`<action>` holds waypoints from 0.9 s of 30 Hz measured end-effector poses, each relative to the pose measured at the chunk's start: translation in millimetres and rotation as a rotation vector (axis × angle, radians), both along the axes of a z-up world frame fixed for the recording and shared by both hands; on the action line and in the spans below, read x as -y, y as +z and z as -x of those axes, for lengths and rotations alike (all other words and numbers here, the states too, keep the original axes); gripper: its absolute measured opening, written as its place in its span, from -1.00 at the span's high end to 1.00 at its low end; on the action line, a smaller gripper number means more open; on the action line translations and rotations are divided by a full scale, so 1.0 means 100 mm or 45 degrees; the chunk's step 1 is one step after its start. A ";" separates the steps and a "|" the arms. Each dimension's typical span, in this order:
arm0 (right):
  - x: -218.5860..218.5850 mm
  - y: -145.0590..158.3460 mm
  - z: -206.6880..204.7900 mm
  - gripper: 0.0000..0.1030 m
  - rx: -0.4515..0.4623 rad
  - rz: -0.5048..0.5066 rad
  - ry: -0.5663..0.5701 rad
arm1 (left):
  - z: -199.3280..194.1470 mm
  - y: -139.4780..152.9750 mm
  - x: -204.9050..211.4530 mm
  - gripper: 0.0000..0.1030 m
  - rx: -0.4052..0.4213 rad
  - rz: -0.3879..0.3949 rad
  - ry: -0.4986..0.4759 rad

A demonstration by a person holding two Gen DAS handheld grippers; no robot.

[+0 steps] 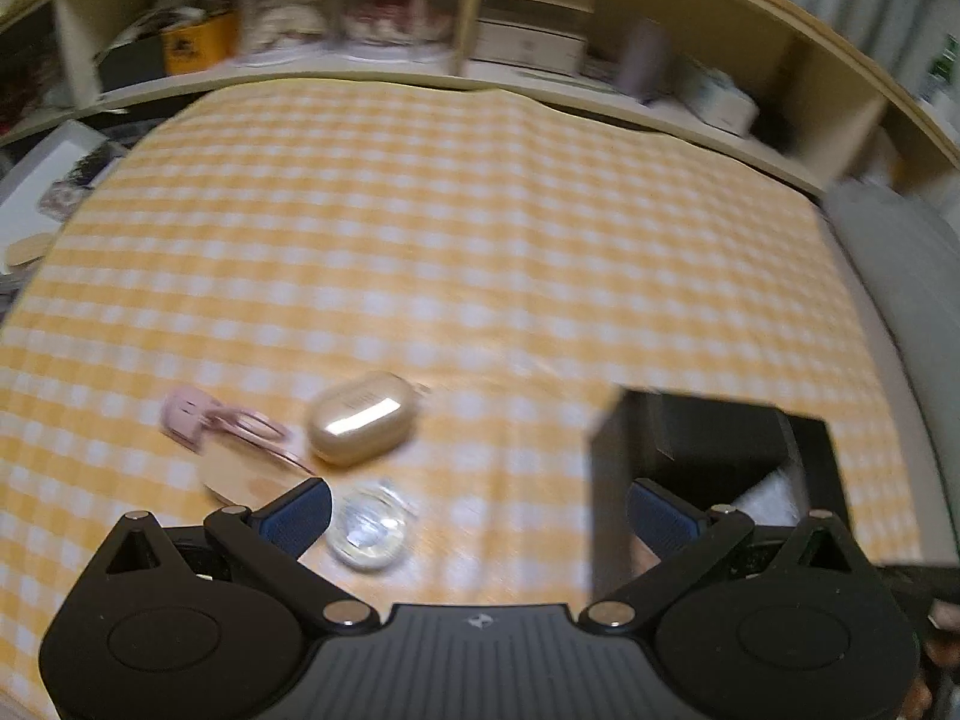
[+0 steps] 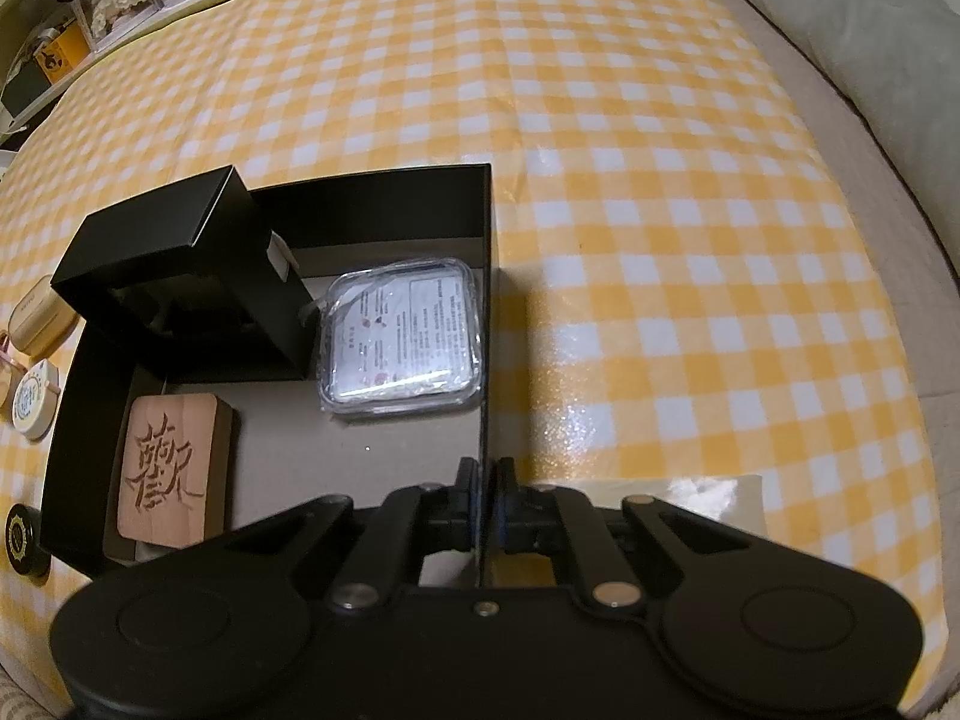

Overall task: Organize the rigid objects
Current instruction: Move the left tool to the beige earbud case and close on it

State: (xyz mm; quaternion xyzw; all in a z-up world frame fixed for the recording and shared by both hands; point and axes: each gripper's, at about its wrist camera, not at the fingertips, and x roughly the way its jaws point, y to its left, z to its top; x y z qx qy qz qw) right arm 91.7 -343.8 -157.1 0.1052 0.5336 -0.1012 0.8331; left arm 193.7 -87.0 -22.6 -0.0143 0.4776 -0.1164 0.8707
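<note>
In the left wrist view my left gripper [image 1: 480, 510] stands wide open over the yellow checked cloth, with nothing held. Just ahead lie a cream earbud case [image 1: 360, 417], a pink clip [image 1: 198, 414], a beige disc [image 1: 240, 474] and a clear round container [image 1: 369, 531] beside the left finger. The open black box [image 1: 708, 450] is at the right. In the right wrist view my right gripper [image 2: 486, 498] is shut on the black box's right wall [image 2: 487, 312]. The box holds a carved wooden block [image 2: 168, 468], a clear square case [image 2: 402, 342] and a small black box [image 2: 180, 276].
Left of the box lie the cream case [image 2: 42, 318], a round tin [image 2: 33, 402] and a black round lid [image 2: 21, 540]. Shelves with boxes [image 1: 528, 42] run along the far side. A grey cushion [image 2: 870, 30] borders the cloth on the right.
</note>
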 end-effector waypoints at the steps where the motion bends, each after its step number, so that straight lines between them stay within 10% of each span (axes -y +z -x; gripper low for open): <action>1: 0.01 0.02 0.00 0.89 -0.001 0.000 0.000 | -0.06 -0.01 -0.04 -1.00 0.006 -0.010 0.019; 27: 0.01 0.02 -0.01 0.89 -0.007 0.007 0.005 | -0.89 -0.72 -0.13 -0.91 -0.025 0.010 0.317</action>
